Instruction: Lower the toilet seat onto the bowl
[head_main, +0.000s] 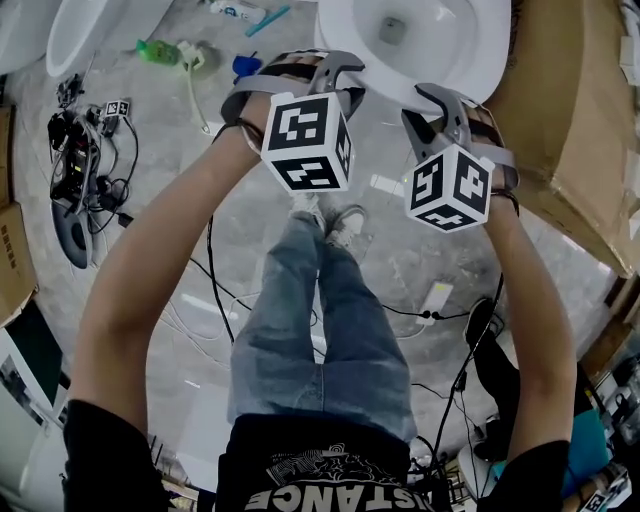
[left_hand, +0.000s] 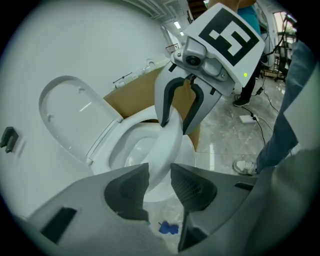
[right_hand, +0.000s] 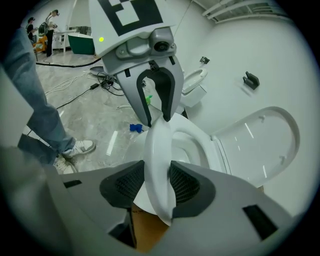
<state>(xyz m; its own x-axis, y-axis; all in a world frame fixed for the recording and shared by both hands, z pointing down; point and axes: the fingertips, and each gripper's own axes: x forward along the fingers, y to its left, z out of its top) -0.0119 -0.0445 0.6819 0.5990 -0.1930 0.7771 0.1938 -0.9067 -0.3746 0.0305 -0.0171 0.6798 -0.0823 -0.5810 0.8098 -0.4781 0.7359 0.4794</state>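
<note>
Left gripper (left_hand: 160, 182) and right gripper (right_hand: 157, 182) are each clamping the toilet seat (right_hand: 159, 145), which is tilting between their jaws above the bowl (right_hand: 200, 137). Lowering in hand; next probably easing down gently, then letting go.

toilet bowl (head_main: 478, 50): cut off at top edge | cardboard box (head_main: 575, 130): cut off right
</note>
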